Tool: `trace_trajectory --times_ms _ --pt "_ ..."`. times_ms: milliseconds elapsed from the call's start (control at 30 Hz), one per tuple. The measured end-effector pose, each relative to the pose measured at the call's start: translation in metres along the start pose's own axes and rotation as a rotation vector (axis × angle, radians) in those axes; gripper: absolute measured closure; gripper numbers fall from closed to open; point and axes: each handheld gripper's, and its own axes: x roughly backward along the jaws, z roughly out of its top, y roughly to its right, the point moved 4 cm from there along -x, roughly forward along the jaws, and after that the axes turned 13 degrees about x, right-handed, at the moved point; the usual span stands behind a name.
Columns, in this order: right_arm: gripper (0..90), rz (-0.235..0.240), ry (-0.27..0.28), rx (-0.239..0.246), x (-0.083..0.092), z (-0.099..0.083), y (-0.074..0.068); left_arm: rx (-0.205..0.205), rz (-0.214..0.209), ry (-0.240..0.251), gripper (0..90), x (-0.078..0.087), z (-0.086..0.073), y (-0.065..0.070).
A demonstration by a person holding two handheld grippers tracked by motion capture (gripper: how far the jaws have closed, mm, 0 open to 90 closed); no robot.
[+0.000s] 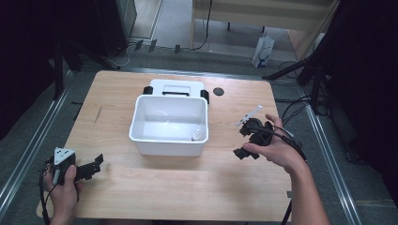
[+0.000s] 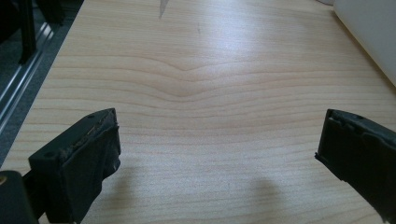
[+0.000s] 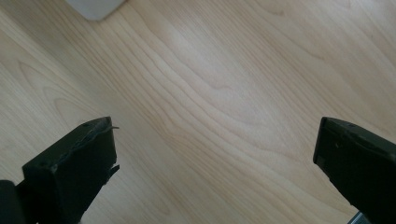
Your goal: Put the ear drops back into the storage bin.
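A white plastic bin [image 1: 166,145] stands in the middle of the wooden table [image 1: 141,197], with a small white bottle [image 1: 198,135] inside at its right front corner. My left gripper [image 1: 97,166] rests low at the table's front left, held in a hand, its jaws wide apart over bare wood [image 2: 219,135]. The right gripper [image 1: 241,140] hovers to the right of the bin, also open with nothing between its jaws [image 3: 215,140]. A thin white syringe-like object [image 1: 248,115] lies just behind the right gripper. The bin's side [image 2: 369,32] and corner [image 3: 95,7] appear in the gripper views.
A white lid [image 1: 176,86] with black clips lies behind the bin. A small black disc [image 1: 218,91] sits to its right. Metal rails run along both table sides. A white bag [image 1: 263,51] stands on the floor beyond.
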Motion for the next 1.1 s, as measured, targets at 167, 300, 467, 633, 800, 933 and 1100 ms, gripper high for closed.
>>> trace_trajectory --times_ms 167,300,467,633,800,933,1100 --pt "0.0 -0.006 0.010 -0.048 -0.007 -0.023 0.001 0.000 0.000 0.002 0.2 0.000 0.000 0.000" --pt "0.0 -0.003 0.014 -0.081 -0.012 -0.041 0.000 0.001 0.001 0.004 0.2 0.000 0.000 0.000" --pt "0.0 -0.023 0.042 -0.138 -0.019 -0.066 0.000 0.001 0.002 0.003 0.2 0.000 0.000 0.000" --pt "0.0 -0.069 0.075 -0.203 -0.025 -0.087 -0.002 0.001 0.002 0.002 0.2 0.000 0.000 0.000" --pt "0.0 -0.157 0.124 -0.277 -0.033 -0.107 -0.004 0.001 0.004 0.002 0.2 0.000 0.000 0.000" --pt "0.0 -0.197 0.153 -0.356 -0.042 -0.125 -0.007 0.000 0.004 0.003 0.2 0.000 0.000 0.000" --pt "0.0 -0.223 0.235 -0.427 -0.049 -0.144 -0.013 0.002 0.004 0.003 0.2 0.001 0.000 0.000"
